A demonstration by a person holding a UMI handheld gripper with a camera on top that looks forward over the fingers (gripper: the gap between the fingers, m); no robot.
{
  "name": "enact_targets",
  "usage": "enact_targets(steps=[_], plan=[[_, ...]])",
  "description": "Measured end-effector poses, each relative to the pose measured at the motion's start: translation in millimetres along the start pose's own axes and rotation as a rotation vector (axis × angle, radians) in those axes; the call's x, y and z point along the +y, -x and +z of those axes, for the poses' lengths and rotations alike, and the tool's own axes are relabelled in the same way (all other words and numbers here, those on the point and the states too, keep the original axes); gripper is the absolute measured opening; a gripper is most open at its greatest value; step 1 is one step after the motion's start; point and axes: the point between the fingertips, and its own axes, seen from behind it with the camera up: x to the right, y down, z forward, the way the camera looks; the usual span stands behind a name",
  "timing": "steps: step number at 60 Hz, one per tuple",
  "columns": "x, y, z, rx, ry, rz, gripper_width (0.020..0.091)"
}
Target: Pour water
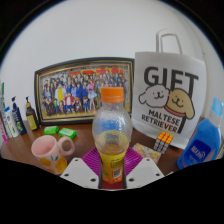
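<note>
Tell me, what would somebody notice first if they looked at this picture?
Probably the clear bottle with the orange cap and yellow label, standing right between the gripper fingers, with a gap showing at each side. Behind it to the right stands a white gift bag with cartoon dogs, and to the left a framed group photo leans at the wall. A pink mug sits left of the bottle.

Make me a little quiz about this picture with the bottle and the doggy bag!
1. True or false: the bottle has an orange cap.
2. Which stands just beside the bottle: A) pink mug B) teapot C) bowl?
3. Fill in: the white bag reads "GIFT" and "Maltese ____".

Key: 1 true. 2 A. 3 Retriever. The bottle stands between the fingers of the gripper; whether they press it cannot be told.
</note>
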Motion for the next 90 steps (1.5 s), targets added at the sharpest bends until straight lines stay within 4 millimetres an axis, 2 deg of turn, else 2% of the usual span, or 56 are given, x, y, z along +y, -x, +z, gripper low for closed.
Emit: enact_targets(steps=[3,4,10,13,19,24,27,31,39,45,59,60,64,68,77,90], plan=[[16.4,-4.0,1.9,0.003,0.021,0.009,0.0266],[10.3,-3.7,2.4,-0.002,-0.022,0.015,0.0269],[13.6,-4.8,-0.7,-0.003,-0.036,-0.004,0.0271],[13.2,-3.3,-0.2,0.002,-0.034,-0.020,0.0328],[17.9,-4.4,1.3,0.014,0.002,-0.030,0.0507],[28.6,-1.9,-3.5,0.013,0.075,-0.022,0.0878],[32.2,0.2,-10.8,0.014,0.103,-0.012,0.0825],[34.5,-0.4,-26.0,0.035,0.132,-0.012,0.0867],[35.4,9.3,-75.9,0.062,0.184,-0.024,0.0861],[29.9,26.7,-130.9,0.070,0.200,-0.025,0.0863],[22.8,77.0,-279.5,0.087,0.248,-0.029,0.0854],[23.1,75.7,-286.5,0.079,0.247,-0.031,0.0853],[20.2,90.7,-320.8,0.092,0.247,-0.035,0.0857],[18.1,99.2,-345.9,0.093,0.240,-0.040,0.0857],[16.7,110.1,-383.9,0.111,0.230,-0.051,0.0857],[11.0,115.1,-403.3,0.131,0.204,-0.080,0.0857]])
